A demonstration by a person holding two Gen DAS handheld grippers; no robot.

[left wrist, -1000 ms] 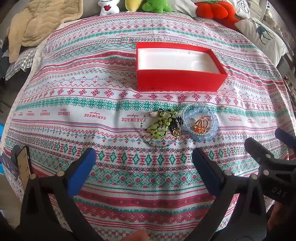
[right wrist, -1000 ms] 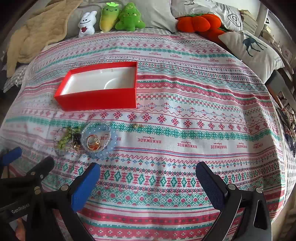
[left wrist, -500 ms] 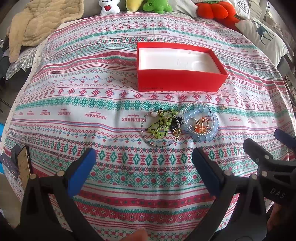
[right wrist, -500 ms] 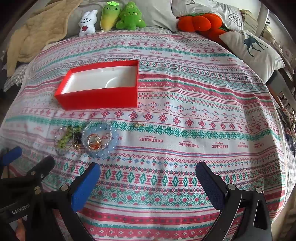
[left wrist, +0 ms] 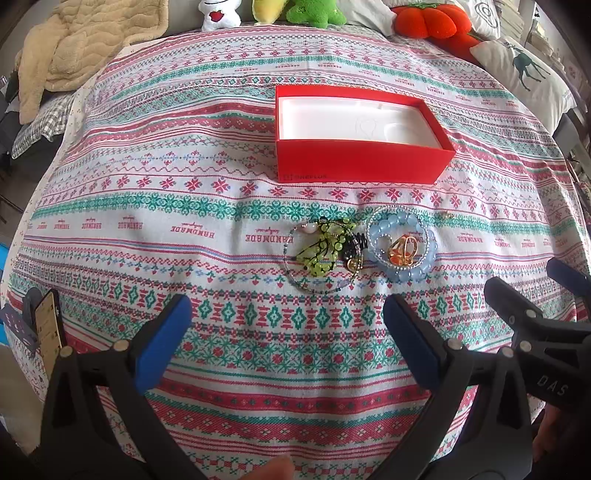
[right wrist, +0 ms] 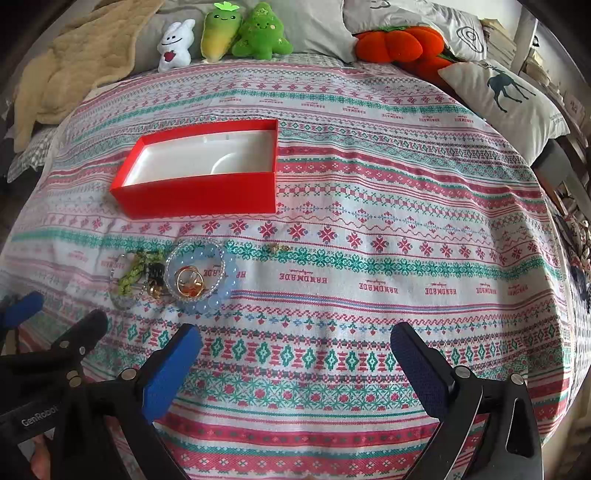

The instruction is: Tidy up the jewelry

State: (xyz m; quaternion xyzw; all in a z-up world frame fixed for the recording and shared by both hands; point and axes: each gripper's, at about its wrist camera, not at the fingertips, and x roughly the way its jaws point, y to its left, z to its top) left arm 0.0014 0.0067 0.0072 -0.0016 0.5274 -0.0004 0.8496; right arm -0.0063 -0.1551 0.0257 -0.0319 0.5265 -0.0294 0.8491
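A pile of jewelry lies on the patterned bedspread: a blue bead bracelet around gold rings, a green bead piece and a thin wire bangle. A small gold item lies apart to the right. The pile also shows in the right wrist view. An open red box with a white inside stands behind it. My left gripper is open and empty just short of the pile. My right gripper is open and empty to the pile's right.
Plush toys, an orange cushion and a deer pillow line the far and right edge. A beige blanket lies far left. The other gripper shows at each view's edge.
Both views have shifted very slightly; the box and pile stay put and both grippers stay open.
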